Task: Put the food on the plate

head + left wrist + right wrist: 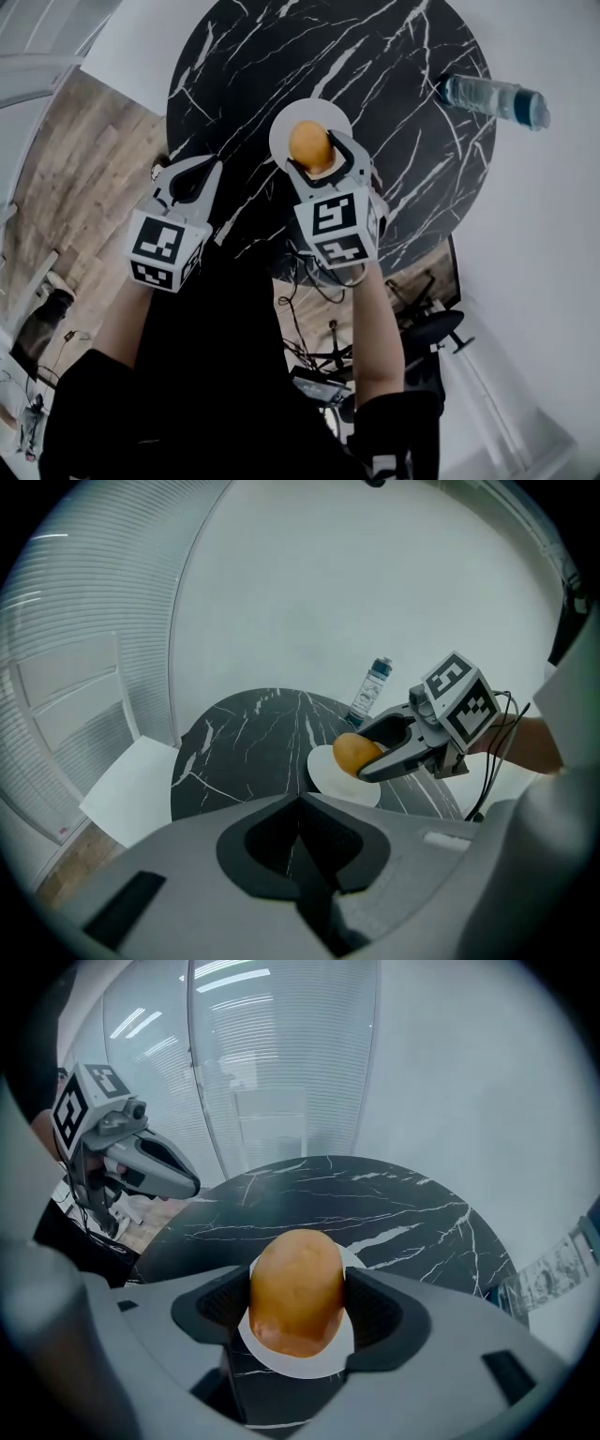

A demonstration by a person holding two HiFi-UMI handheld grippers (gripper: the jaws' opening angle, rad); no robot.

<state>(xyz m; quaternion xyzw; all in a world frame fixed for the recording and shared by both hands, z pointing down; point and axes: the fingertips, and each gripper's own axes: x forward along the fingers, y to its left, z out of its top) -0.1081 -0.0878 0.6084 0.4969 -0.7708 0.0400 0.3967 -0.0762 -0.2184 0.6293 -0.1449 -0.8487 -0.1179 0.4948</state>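
An orange-brown potato-like food [310, 144] is held over the white plate [285, 129] on the round black marble table [394, 66]. My right gripper [319, 161] is shut on it, one jaw on each side. In the right gripper view the food [295, 1290] fills the gap between the jaws, with the plate [302, 1365] showing just below. The left gripper view shows the food [354, 754] a little above the plate [330, 782]. My left gripper [208, 169] hovers to the left of the plate, shut with nothing in it, its tips meeting [302, 801].
A clear water bottle [494, 99] stands at the table's far right edge. A white panel [141, 47] lies beyond the table's left side, above wooden floor [75, 187]. Cables and dark equipment [328, 356] sit under the table's near edge.
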